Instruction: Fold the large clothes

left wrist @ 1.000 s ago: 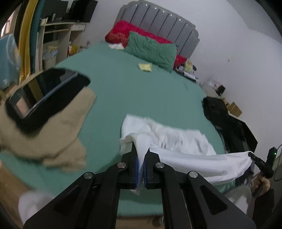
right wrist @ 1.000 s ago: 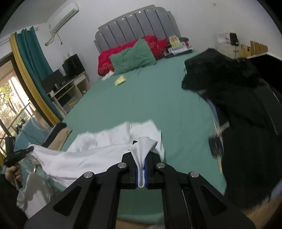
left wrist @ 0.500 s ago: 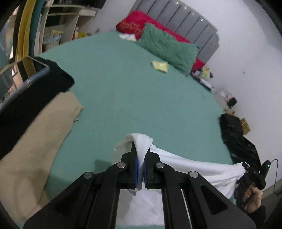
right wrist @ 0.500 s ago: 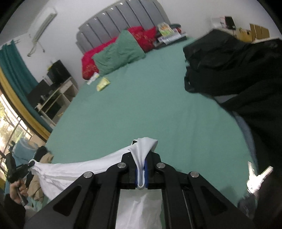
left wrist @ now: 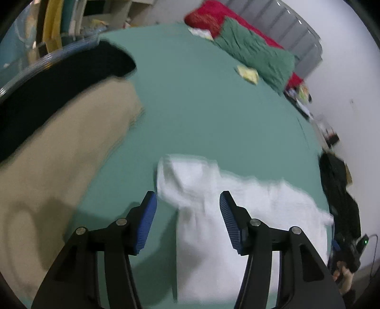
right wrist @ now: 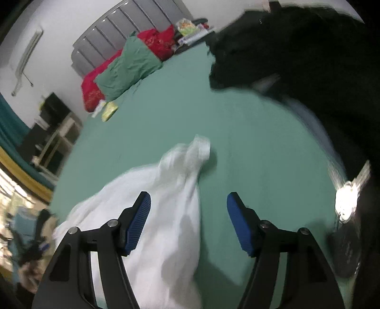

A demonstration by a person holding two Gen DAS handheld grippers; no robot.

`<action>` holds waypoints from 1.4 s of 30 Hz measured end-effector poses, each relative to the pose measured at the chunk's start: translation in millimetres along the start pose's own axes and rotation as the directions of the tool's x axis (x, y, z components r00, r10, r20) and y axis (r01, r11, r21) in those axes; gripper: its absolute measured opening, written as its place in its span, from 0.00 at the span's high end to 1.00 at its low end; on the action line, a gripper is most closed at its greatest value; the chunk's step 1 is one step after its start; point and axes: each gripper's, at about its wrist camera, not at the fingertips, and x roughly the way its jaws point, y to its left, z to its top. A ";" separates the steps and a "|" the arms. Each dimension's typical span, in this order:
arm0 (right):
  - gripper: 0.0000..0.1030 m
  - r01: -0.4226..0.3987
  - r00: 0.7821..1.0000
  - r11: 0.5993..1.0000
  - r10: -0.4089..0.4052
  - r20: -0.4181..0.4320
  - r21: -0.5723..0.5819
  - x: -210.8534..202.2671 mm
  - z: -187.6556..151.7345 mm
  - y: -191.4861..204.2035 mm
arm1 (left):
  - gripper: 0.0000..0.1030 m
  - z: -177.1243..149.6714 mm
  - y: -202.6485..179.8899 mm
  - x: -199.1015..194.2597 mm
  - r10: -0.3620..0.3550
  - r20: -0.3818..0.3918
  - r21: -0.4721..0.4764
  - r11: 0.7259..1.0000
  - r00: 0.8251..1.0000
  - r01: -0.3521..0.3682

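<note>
A large white garment [left wrist: 232, 214] lies spread on the green bed sheet [left wrist: 201, 107], its near part reaching the bed's front edge. My left gripper [left wrist: 187, 202] is open and empty just above the garment's left corner. In the right wrist view the same garment [right wrist: 166, 214] lies below and left of my right gripper [right wrist: 188, 202], which is open and empty above the garment's right corner. Both views are blurred by motion.
A beige garment [left wrist: 59, 166] and a black one [left wrist: 59, 78] lie left on the bed. A black clothes pile [right wrist: 308, 59] sits at the right. A green pillow [left wrist: 256, 54], red pillows [left wrist: 213, 16] and a grey headboard [right wrist: 123, 26] stand at the far end.
Both grippers were shut on the white garment's corners, carried them forward over the bed, and have opened and let go. The garment now lies on the sheet.
</note>
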 end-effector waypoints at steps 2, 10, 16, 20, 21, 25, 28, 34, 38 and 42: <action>0.35 -0.012 0.999 1.000 0.011 -0.052 -0.009 -1.3 -25.4 1.2 | 0.44 -31.1 -3.8 2.1 0.001 -0.063 0.037 0.999 0.998 0.001; 0.89 -0.045 0.984 0.994 0.026 -0.177 -0.100 1.8 -77.8 18.8 | 0.94 -73.6 -24.3 8.6 -0.014 -0.145 0.144 0.989 0.989 0.035; 0.89 -0.028 0.987 0.990 0.006 -0.160 -0.136 -37.4 -84.4 24.8 | 0.95 -99.4 -25.3 -37.4 -0.004 -0.113 0.171 0.985 0.994 0.023; 0.89 -0.007 0.985 0.993 -0.014 -0.175 -0.117 -65.1 -106.4 14.9 | 0.94 -123.7 -15.8 -64.0 -0.009 -0.147 0.155 0.987 0.989 0.032; 0.89 -0.005 0.984 0.994 -0.014 -0.177 -0.109 -67.8 -110.0 15.2 | 0.94 -132.8 -12.5 -70.0 -0.008 -0.167 0.150 0.988 0.986 0.033; 0.86 0.018 0.978 0.997 -0.034 -0.206 -0.079 -77.4 -123.4 11.6 | 0.91 -149.8 -13.7 -70.9 0.035 -0.243 0.163 0.987 0.969 0.005; 0.70 0.096 0.976 0.992 -0.110 -0.190 -0.080 -78.1 -122.0 12.1 | 0.76 -144.6 -16.8 -76.7 0.067 -0.223 0.170 0.985 0.972 -0.029; 0.37 0.217 0.976 0.965 -0.216 0.024 -0.150 -97.1 -99.7 35.8 | 0.63 -113.5 -48.9 -101.0 0.037 -0.080 0.254 0.967 0.996 -0.016; 0.37 0.141 0.988 0.941 -0.153 -0.015 -0.309 -62.6 -89.0 67.3 | 0.63 -101.4 -60.4 -69.0 0.010 -0.153 0.286 0.957 0.988 0.035; 0.37 0.018 0.992 0.940 -0.060 -0.115 -0.340 -18.6 -83.4 87.5 | 0.63 -95.7 -64.8 -19.5 0.061 -0.244 0.293 0.956 0.968 0.013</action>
